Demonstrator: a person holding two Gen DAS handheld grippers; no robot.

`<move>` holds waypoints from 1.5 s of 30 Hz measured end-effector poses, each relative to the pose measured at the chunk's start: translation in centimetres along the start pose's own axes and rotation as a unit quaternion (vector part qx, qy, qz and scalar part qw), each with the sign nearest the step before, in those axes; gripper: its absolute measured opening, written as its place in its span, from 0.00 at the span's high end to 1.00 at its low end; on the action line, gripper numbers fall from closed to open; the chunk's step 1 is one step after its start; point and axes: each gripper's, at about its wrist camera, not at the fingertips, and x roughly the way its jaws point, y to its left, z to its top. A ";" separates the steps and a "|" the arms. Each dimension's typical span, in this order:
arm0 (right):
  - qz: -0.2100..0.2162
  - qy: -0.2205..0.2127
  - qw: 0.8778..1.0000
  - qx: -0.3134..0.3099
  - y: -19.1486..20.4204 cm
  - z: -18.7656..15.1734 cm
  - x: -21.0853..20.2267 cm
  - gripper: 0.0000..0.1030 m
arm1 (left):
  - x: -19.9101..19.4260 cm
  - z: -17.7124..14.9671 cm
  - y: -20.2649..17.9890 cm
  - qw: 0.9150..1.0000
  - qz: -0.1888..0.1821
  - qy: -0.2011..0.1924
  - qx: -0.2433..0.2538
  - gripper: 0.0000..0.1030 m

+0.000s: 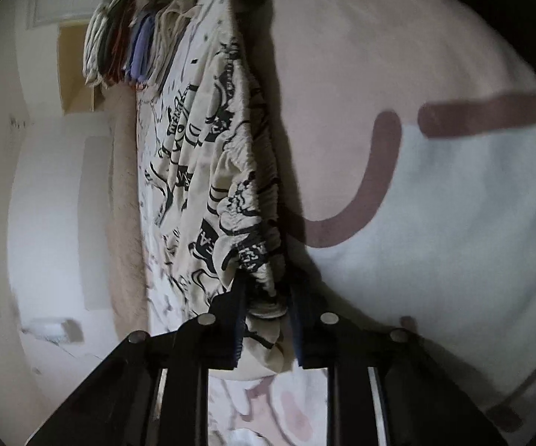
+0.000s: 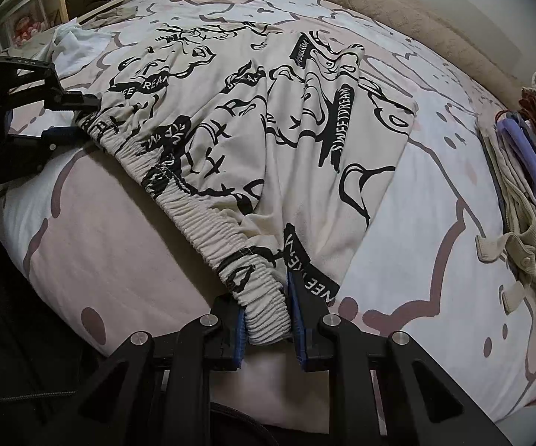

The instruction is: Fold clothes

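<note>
Cream shorts with black print [image 2: 253, 119] lie spread on the bed, the elastic waistband [image 2: 193, 204] toward me. My right gripper [image 2: 268, 319] is shut on the near end of the waistband. My left gripper [image 2: 78, 117] shows at the left in the right wrist view, shut on the other end of the waistband. In the left wrist view the left gripper [image 1: 266, 308] pinches the bunched waistband [image 1: 253, 238], with the shorts [image 1: 201, 141] stretching away from it.
The bed has a pink and white sheet [image 2: 435, 200] with brown outlines. A stack of folded clothes [image 2: 528, 171] sits at the right edge; it also shows in the left wrist view [image 1: 130, 44]. A white cloth [image 2: 78, 44] lies at the far left. A brown blanket [image 2: 416, 15] runs along the far side.
</note>
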 end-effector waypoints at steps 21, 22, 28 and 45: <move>-0.050 -0.024 0.975 -0.214 4.8 -0.7 -3.3 0.82 | -8.1 0.0 2.5 0.966 -0.180 -0.012 -0.186 0.91; -0.049 -0.015 0.976 -0.213 4.6 -0.9 -2.9 0.82 | -8.1 0.1 2.1 0.964 -0.188 -0.013 -0.187 0.91; -0.042 0.012 0.982 -0.185 3.7 -1.4 -1.0 0.78 | -6.8 0.0 2.0 0.946 -0.204 -0.011 -0.251 0.88; 0.098 -0.083 0.982 0.136 -10.9 6.5 -5.7 0.39 | -2.4 -8.1 12.8 0.819 -0.115 0.009 -0.563 0.40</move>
